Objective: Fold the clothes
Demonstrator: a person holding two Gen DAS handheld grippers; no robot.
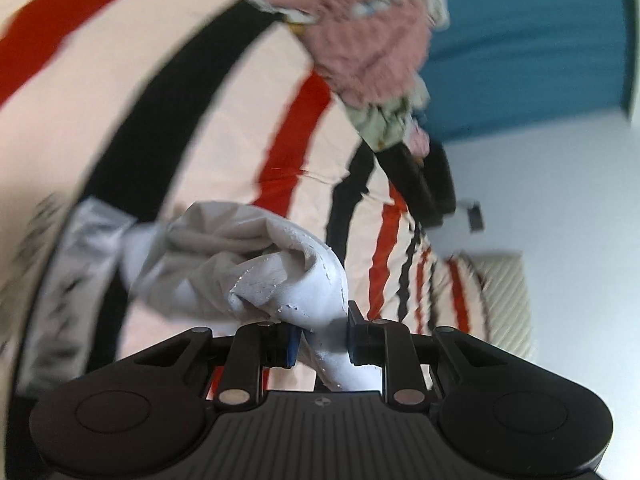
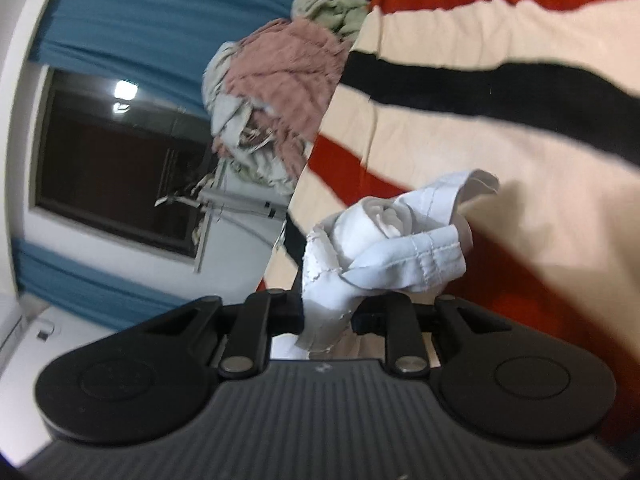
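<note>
I have a white garment point(image 1: 256, 252) pinched in both tongs, one bunched end in each, because I need two held points before I can shake it flat over the striped bedspread point(image 1: 200, 120). The left gripper point(image 1: 322, 338) is closed down on a thick wad of the cloth; the fabric passes between the blue pads point(image 1: 292, 344) and trails back toward the body of the tool, while the rest billows out ahead and to the left. The right gripper point(image 2: 328, 314) clamps a twisted rope of the same white garment point(image 2: 392, 236), with a hemmed, stitched edge curling out just past the fingertips and to the right.

So the cloth sits right at and slightly beyond both sets of tips, crumpled, not yet spread. I judge it is lifted off the bedspread point(image 2: 480, 128), since a shadow falls beneath it in the right view, though the blur makes that uncertain.

A heap of other laundry point(image 1: 360, 48), pink and pale green, waits at the far edge of the bed, well apart from my grip. Folding proper looks hardly begun: the piece wants opening out first.
</note>
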